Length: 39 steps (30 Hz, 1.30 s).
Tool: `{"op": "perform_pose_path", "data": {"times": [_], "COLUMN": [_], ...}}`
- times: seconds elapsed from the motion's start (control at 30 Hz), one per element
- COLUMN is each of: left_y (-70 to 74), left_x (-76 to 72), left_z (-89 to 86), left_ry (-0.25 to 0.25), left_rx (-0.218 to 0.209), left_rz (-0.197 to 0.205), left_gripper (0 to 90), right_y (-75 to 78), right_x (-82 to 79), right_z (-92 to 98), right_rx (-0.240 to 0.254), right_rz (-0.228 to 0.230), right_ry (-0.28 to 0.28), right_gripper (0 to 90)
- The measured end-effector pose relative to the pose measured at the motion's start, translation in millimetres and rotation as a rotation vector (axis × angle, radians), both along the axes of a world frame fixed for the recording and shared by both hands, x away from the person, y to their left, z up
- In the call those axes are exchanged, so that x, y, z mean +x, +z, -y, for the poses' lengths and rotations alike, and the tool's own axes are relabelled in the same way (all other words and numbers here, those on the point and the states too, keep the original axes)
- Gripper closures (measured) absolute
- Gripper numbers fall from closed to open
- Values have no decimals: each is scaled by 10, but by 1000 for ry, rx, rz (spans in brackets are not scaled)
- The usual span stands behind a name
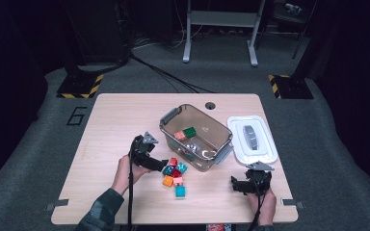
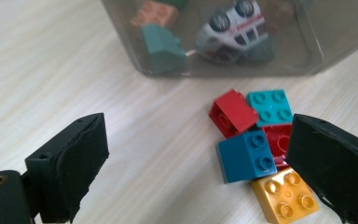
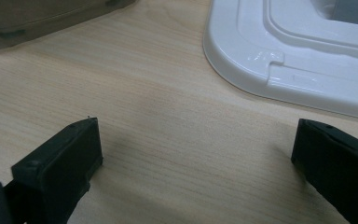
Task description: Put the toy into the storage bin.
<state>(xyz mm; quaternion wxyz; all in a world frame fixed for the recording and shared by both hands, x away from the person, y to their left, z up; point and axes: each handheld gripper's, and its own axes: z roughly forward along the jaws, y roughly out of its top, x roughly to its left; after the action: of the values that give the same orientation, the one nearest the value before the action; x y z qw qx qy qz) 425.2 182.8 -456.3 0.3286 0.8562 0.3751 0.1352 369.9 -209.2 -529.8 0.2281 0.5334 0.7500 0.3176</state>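
Observation:
A cluster of small bricks (image 1: 175,174) lies on the wooden table just in front of a clear plastic bin (image 1: 207,117). In the left gripper view I see a red brick (image 2: 233,112), a teal one (image 2: 271,106), a blue one (image 2: 244,156) and a yellow one (image 2: 284,196). My left gripper (image 2: 196,154) hangs low beside them, open, with its right jaw next to the blue and yellow bricks and nothing gripped. My right gripper (image 3: 196,154) stands open over bare table near the white lid (image 3: 298,56).
Inside the bin (image 2: 298,42) lie an orange brick (image 1: 179,135), a green brick (image 1: 189,131) and a white toy car (image 2: 235,30). The lid (image 1: 252,139) rests to the right of the bin. One teal brick (image 1: 180,191) sits apart, nearer the front edge.

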Motion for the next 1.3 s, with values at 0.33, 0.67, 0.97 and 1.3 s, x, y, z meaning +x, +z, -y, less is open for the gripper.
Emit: {"op": "perform_pose_path", "data": {"times": [0.33,0.67,0.97,1.3], "left_y": [-261,-399,-412,-385], "left_x": [-8,21,60,66], "left_z": [145,148,-71,-245], "left_ry": [-9,7,61,124], "left_rx": [21,46,82,85], "left_rz": [-50,-66,-63,-41], "left_gripper": [15,24,49,63], "right_y": [0,0,0,0], "right_x": [0,0,0,1], "right_z": [0,0,0,1], "right_rx": [0,0,0,0], "right_rz": [0,0,0,0], "right_ry": [0,0,0,0], "right_gripper": [10,10,10,10]}}
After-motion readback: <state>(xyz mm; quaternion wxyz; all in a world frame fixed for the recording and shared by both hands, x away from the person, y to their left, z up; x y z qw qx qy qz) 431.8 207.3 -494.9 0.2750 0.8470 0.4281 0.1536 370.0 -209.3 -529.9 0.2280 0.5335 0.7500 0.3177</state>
